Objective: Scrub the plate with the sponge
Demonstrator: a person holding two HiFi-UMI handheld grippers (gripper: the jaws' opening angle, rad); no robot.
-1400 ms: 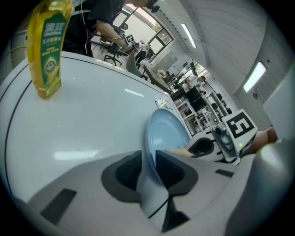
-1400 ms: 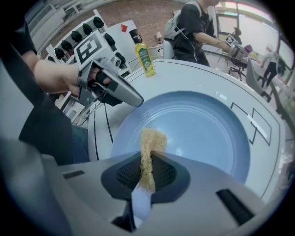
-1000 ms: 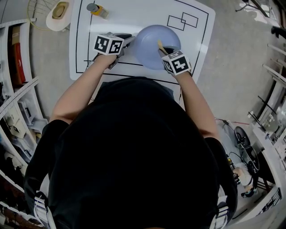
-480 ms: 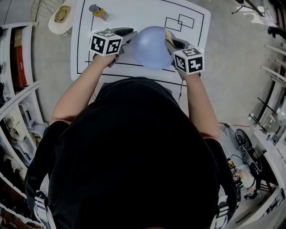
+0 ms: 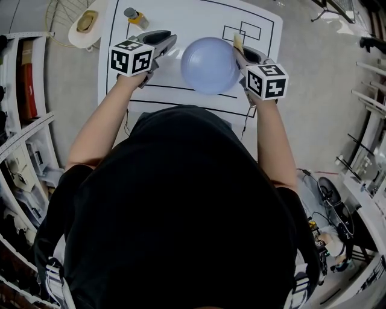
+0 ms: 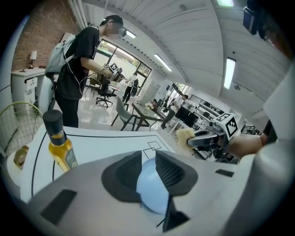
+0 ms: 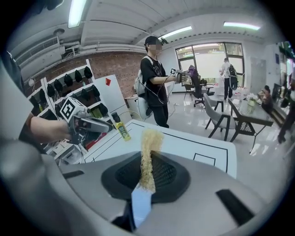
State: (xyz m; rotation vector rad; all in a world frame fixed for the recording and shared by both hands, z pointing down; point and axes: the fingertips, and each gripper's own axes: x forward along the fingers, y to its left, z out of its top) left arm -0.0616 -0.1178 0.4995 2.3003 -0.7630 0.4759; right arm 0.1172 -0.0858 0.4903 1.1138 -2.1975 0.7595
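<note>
On the white surface [image 5: 181, 18] lies a pale blue round plate [image 5: 210, 64]. The right gripper [image 5: 242, 51] has its jaws clamped on a yellow fibrous sponge [image 7: 148, 156], just beside the rim. The left gripper [image 5: 172, 38] has its jaws slightly parted and holds nothing. Judged step: scrubbing, with the sponge off the plate. Next move: steady the plate and press the sponge onto it.

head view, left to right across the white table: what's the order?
Oil bottle → left gripper → plate → right gripper, with the sponge in its jaws.
</note>
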